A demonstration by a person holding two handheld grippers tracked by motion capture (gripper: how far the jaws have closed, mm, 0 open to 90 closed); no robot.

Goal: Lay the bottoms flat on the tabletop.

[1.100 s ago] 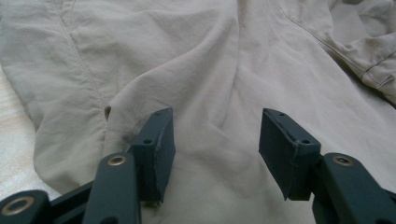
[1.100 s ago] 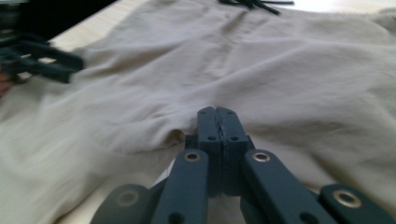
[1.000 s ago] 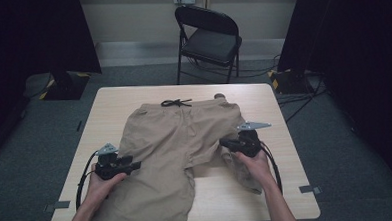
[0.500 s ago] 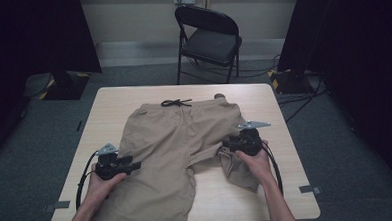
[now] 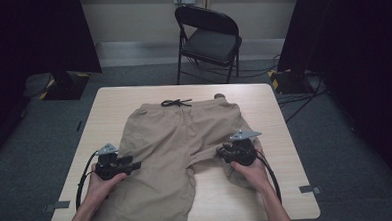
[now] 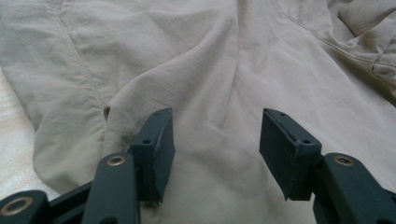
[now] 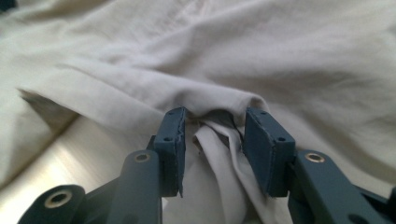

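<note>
Khaki shorts (image 5: pixel 180 141) lie flat on the light wooden table (image 5: pixel 113 101), waistband and black drawstring (image 5: pixel 176 103) toward the far side. My left gripper (image 5: pixel 136 166) rests on the shorts' left leg (image 6: pixel 210 60), its jaws (image 6: pixel 215 140) apart over smooth cloth with nothing pinched. My right gripper (image 5: pixel 221 153) sits at the inner edge of the right leg, which is bunched up under the hand. In the right gripper view the jaws (image 7: pixel 212 140) stand narrowly apart astride a raised fold of fabric (image 7: pixel 219 135), with a dark gap beside one pad.
A black folding chair (image 5: pixel 208 40) stands behind the table. A small dark object (image 5: pixel 218 95) lies at the far edge near the waistband. Cables run across the grey floor at the right. Bare tabletop shows on both sides of the shorts.
My right hand has shifted slightly left and toward the person, and the right leg of the shorts is more bunched beneath it. The left gripper has stayed put.
</note>
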